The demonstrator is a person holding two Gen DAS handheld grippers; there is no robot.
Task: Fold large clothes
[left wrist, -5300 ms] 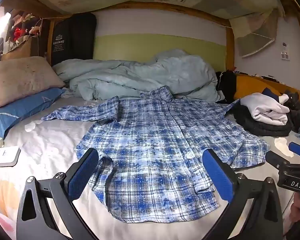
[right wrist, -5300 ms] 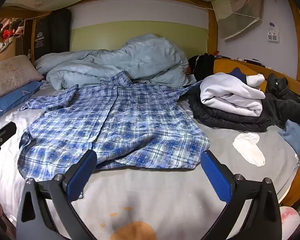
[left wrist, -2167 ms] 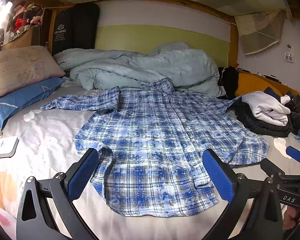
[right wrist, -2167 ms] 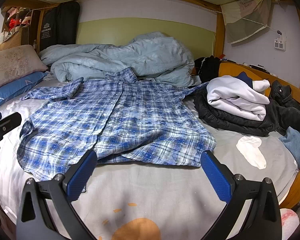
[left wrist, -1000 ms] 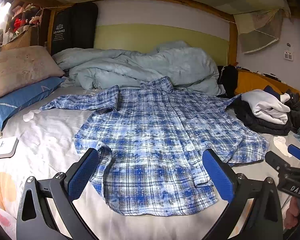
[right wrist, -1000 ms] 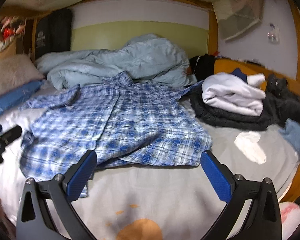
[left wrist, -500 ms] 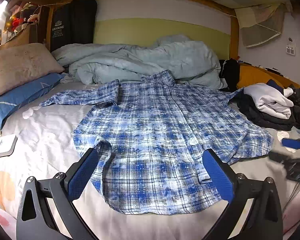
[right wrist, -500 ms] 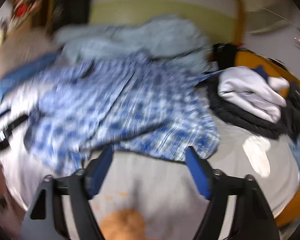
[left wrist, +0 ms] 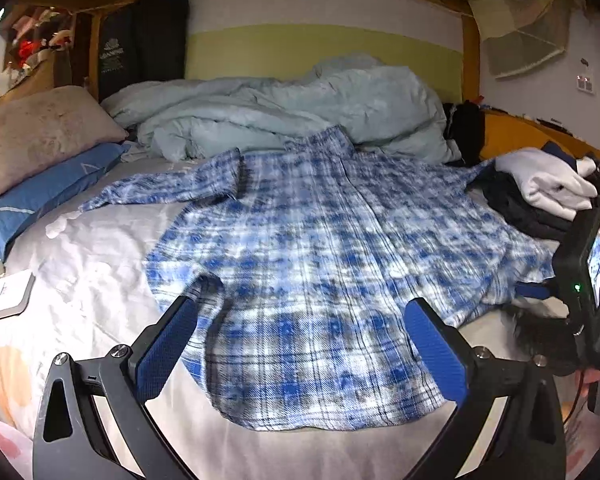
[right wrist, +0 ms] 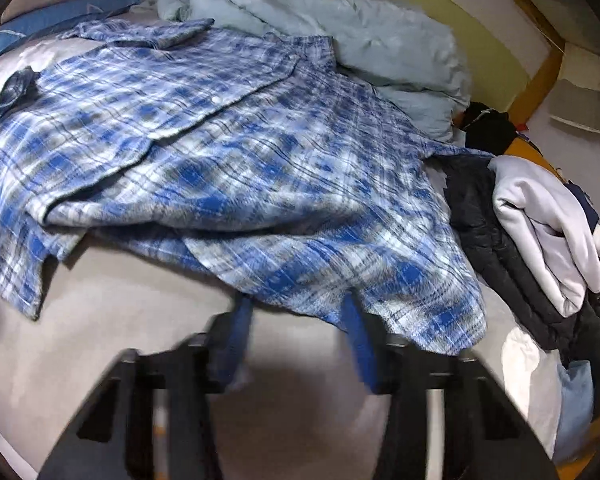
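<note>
A large blue and white plaid shirt (left wrist: 332,248) lies spread out, front up, on the bed's pale sheet (left wrist: 80,264). It also shows in the right wrist view (right wrist: 236,160). My left gripper (left wrist: 300,344) is open and empty, hovering above the shirt's bottom hem. My right gripper (right wrist: 296,320) is half closed, its blue fingertips (right wrist: 356,320) slid under the shirt's right bottom hem; the image is blurred, so contact is unclear. The right gripper's body also shows at the right of the left wrist view (left wrist: 580,292).
A crumpled pale blue duvet (left wrist: 284,112) lies behind the shirt. Pillows (left wrist: 40,136) are at the left. A stack of folded clothes, white on black (right wrist: 540,232), sits to the right. A small white box (left wrist: 6,294) lies at the left edge. Wooden bed rails (left wrist: 532,136) border the right.
My right gripper has dropped fast toward the shirt's right hem and its jaws have narrowed. My left gripper has hardly moved.
</note>
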